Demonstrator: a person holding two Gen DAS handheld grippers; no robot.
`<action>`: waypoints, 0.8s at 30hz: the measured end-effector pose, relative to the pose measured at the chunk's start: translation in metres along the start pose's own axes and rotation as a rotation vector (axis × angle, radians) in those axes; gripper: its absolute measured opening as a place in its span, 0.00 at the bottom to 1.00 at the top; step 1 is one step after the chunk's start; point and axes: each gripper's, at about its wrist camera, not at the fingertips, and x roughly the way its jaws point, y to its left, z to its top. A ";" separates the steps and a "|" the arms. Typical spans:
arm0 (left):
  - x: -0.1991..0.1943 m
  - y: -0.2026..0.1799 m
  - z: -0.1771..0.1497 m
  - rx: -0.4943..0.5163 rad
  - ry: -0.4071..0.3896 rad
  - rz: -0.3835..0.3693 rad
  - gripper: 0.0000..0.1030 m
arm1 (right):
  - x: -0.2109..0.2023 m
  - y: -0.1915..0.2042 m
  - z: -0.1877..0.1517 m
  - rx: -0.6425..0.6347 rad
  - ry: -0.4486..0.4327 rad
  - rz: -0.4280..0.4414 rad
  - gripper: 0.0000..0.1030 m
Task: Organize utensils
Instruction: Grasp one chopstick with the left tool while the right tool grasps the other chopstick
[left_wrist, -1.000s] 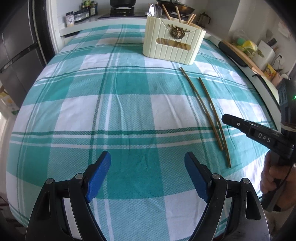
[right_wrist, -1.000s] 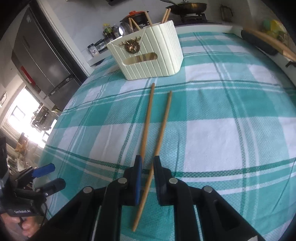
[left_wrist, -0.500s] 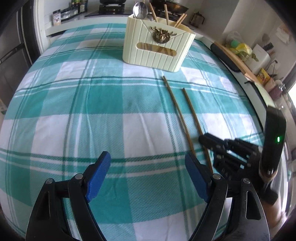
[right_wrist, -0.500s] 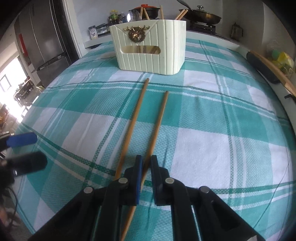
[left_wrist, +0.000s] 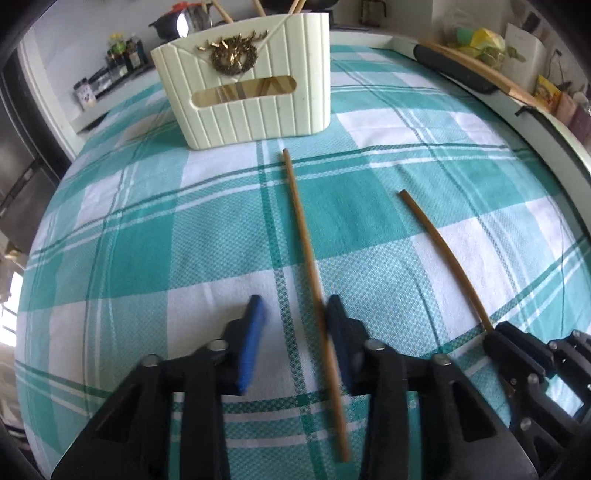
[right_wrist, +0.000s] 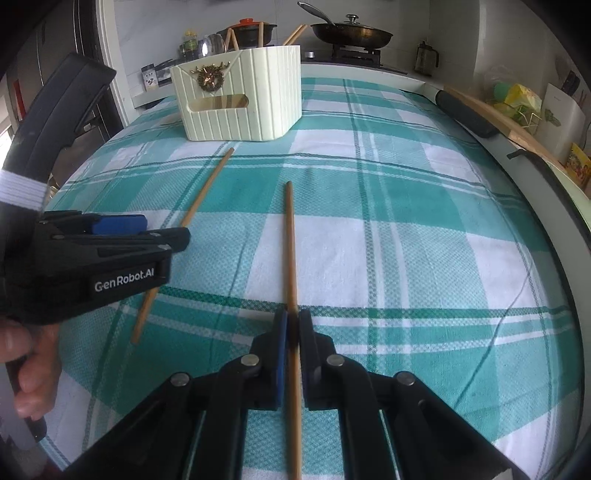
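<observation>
Chopsticks (right_wrist: 290, 240), thin tan bamboo: right tongs (right_wrist: 291, 325) pinch one; left tongs (left_wrist: 294, 302), just closing, straddle the other, ungripped.

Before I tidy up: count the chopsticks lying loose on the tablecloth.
2. One chopstick is clamped in the right gripper; the other chopstick lies between the left gripper's fingers. More stand in the holder, partly hidden.

Cloth (right_wrist: 424, 258) open right; holder (right_wrist: 240, 103) blocks far end.

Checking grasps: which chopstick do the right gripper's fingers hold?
The right-hand chopstick, clamped in the right gripper; the other chopstick lies nearer the cream holder.
</observation>
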 end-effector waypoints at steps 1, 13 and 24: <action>0.000 0.000 -0.001 0.005 0.004 0.010 0.03 | 0.000 0.000 -0.001 0.001 -0.005 -0.001 0.05; -0.043 0.097 -0.087 -0.119 0.029 0.065 0.04 | -0.018 -0.016 -0.023 0.030 0.004 -0.047 0.06; -0.073 0.136 -0.103 -0.200 -0.012 -0.069 0.67 | -0.044 -0.011 -0.024 0.059 -0.079 0.006 0.48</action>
